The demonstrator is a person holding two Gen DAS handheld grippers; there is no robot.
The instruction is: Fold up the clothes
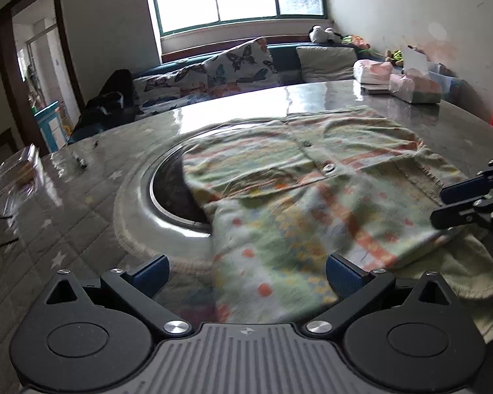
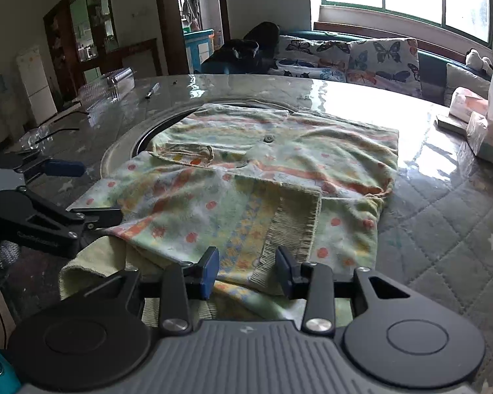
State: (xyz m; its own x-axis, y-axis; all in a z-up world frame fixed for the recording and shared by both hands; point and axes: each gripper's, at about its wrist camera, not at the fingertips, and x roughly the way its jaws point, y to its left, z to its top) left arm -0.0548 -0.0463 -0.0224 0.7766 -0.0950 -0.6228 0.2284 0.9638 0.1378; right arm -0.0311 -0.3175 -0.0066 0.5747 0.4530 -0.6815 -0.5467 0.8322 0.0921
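Where ribbed cuff (image 2: pixel 291 226) ends, fuzzy cardigan (image 2: pixel 213 190) rumples.

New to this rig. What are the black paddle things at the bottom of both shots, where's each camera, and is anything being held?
No robot here: a person holds one handheld two-finger gripper in each hand, and each carries a fisheye camera looking forward along its fingers.

One picture is from the left gripper, the other from the right gripper. The black parts at the bottom are each gripper's own body, and the blue pads are its fingertips. Each view also catches the other gripper at its edge.

On the table lies a patterned buttoned garment, partly folded, covering part of a round inset. Tissue packs sit at the far side.

Both grippers are open above the cloth's near edge; neither holds anything.
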